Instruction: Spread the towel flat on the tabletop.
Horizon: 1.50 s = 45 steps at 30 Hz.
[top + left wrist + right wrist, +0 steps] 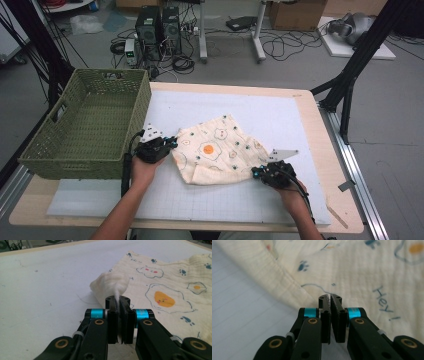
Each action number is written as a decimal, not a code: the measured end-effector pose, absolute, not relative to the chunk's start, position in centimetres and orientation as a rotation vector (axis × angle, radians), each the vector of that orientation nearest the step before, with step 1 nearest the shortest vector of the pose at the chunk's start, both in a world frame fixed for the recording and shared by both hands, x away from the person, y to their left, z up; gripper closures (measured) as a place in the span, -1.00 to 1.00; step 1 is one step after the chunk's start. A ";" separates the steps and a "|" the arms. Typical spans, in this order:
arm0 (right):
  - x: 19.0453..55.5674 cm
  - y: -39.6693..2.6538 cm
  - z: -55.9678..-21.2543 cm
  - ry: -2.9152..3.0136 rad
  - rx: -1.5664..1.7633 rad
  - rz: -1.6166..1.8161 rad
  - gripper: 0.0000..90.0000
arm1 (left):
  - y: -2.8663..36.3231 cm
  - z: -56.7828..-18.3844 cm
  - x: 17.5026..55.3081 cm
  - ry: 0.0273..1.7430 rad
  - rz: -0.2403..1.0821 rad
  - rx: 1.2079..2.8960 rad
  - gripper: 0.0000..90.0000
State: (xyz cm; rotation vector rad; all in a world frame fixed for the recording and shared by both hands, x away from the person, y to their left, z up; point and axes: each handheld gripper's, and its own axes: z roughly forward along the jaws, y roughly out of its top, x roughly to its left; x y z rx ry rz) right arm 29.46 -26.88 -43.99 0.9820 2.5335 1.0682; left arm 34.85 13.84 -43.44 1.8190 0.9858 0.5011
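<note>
Both forearms come in from the near edge of the table (320, 120), angled slightly inward, each hand wrapped around its tool. The left gripper (172, 143) sits low over the white mat (280, 115), just right of the green wicker basket (85, 127), and points right toward the cloth. Its jaws are pressed together on a bunched corner of the cream cloth (217, 150); in the left gripper view a small tuft of fabric (113, 283) stands up out of the pinch, lifted a little off the mat.

The right gripper (256, 172) lies nearer the front of the table, at the cloth's near right edge, pointing left and away. Its jaws are drawn together at the tips, right at the folded hem (287, 290); whether any fabric is caught between them I cannot tell.

The cloth, printed with fried eggs and paw marks, lies rumpled mid-mat between the two grippers, outside the basket.
</note>
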 end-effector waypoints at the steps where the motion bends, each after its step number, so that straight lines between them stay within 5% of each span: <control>1: 28.8 -27.1 -43.9 2.549 0.970 1.067 0.93 | 13.8 -43.5 34.9 0.983 0.504 1.819 0.90; 5: 26.3 -27.8 -43.6 2.612 0.907 1.067 0.91 | 13.6 -43.7 35.0 0.984 0.501 1.833 0.90; 9: 25.8 -28.2 -42.4 2.561 0.897 1.155 0.46 | 13.4 -44.0 35.2 0.986 0.496 1.848 0.90; 17: 32.0 -27.8 -41.0 2.301 1.016 1.147 -0.01 | 13.7 -44.3 35.4 0.998 0.483 1.847 0.89; 23: 37.0 -25.1 -44.3 2.358 1.128 0.999 -0.05 | 13.8 -44.4 35.6 1.013 0.496 1.862 0.89; 25: 37.5 -25.3 -44.7 2.332 1.170 1.036 0.35 | 13.7 -44.6 35.7 1.028 0.501 1.868 0.89; 26: 37.4 -25.7 -44.5 2.350 1.169 1.042 0.75 | 13.7 -44.6 35.8 1.032 0.502 1.870 0.89; 29: 36.5 -26.0 -44.1 2.368 1.109 0.938 0.93 | 13.5 -44.7 35.9 1.038 0.507 1.873 0.90; 34: 33.3 -27.4 -43.4 2.409 1.106 0.824 0.93 | 12.6 -44.9 36.1 1.024 0.483 1.901 0.90; 36: 32.1 -27.6 -43.1 2.438 1.075 0.827 0.77 | 12.6 -44.9 36.2 1.032 0.486 1.891 0.86; 40: 32.5 -28.2 -42.0 2.352 1.094 0.961 0.36 | 13.3 -44.8 36.4 1.118 0.473 1.829 0.29; 45: 35.6 -27.1 -41.8 2.303 1.111 1.017 0.12 | 13.4 -44.6 36.2 1.085 0.503 1.851 0.22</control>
